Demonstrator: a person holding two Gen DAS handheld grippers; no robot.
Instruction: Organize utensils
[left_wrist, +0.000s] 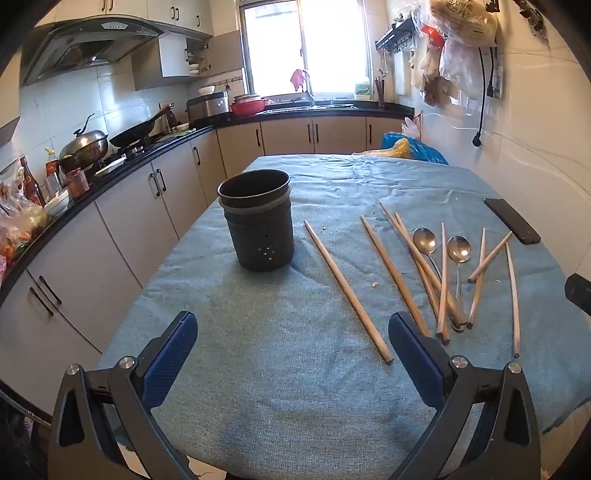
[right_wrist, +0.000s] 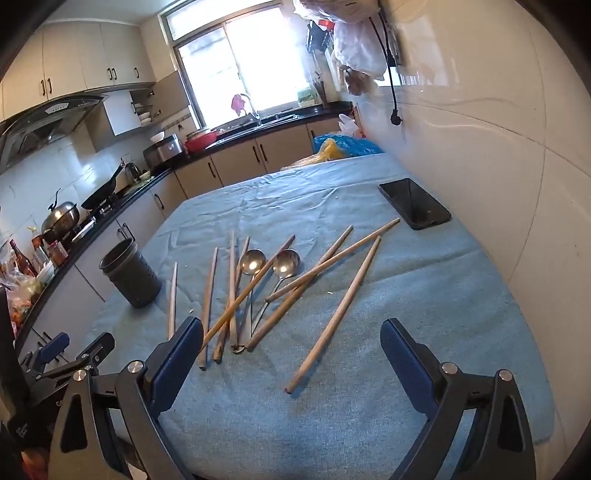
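A dark round utensil holder (left_wrist: 258, 221) stands empty on the blue cloth-covered table (left_wrist: 280, 369); it also shows in the right wrist view (right_wrist: 130, 275). Several wooden chopsticks (left_wrist: 347, 290) lie loose to its right, some crossed over two metal spoons (left_wrist: 458, 253). In the right wrist view the chopsticks (right_wrist: 334, 317) and spoons (right_wrist: 284, 264) lie just ahead. My left gripper (left_wrist: 291, 332) is open and empty above the table's near edge. My right gripper (right_wrist: 291, 341) is open and empty, with one chopstick's end between its fingers.
A black phone (left_wrist: 511, 220) lies near the wall at the table's right; it also shows in the right wrist view (right_wrist: 413, 203). Blue and yellow bags (left_wrist: 410, 147) sit at the far end. A kitchen counter (left_wrist: 122, 166) with pots runs along the left.
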